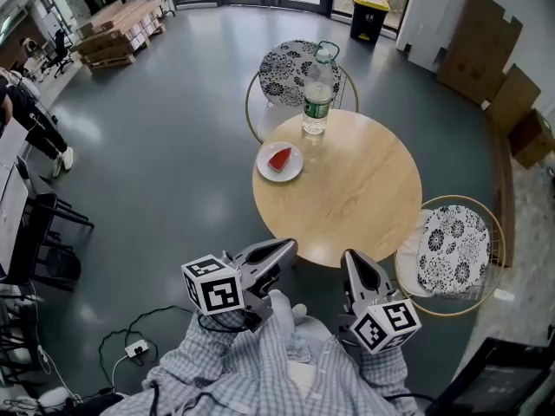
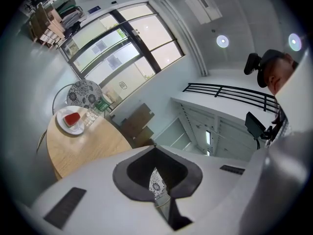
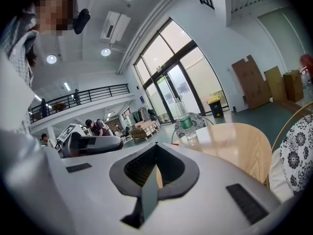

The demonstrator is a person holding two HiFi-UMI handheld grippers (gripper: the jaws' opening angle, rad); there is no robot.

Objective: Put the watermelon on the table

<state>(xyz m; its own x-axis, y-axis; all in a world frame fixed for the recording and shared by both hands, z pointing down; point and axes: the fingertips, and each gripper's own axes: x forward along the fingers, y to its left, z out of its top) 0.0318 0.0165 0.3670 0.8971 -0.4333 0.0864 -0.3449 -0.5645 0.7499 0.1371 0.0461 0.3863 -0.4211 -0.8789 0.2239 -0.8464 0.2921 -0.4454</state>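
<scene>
round wooden desk [image 1: 373, 206], and most of it is bare: the middle, the right side and the whole near edge have nothing on them. the only things on it sit along the left and far edges. a white plate [image 1: 293, 172] is right at the left edge, its rim about level with the desk's rim. a water bottle [image 1: 317, 94] stands upright close to the far edge, near the plate but not touching it.

the watermelon [image 1: 279, 159] is already up there, a small red slice lying flat in the middle of that plate. its long side looks like it runs slanted, roughly along the curve of the desk's edge there. honestly it's too small to say which way the tip points. from the left gripper view it's just a red block with a paler strip underneath.

around the desk, one chair with a patterned cushion [image 1: 290, 69] is tucked in at the far edge behind the bottle. another patterned cushion [image 1: 455, 248] is at the right edge. the floor off the left edge is wide and clear.

left gripper [image 1: 290, 246] and right gripper [image 1: 350, 256] are both at the near edge, side by side and well away from the plate. both have their jaws pressed together with nothing between them.
</scene>
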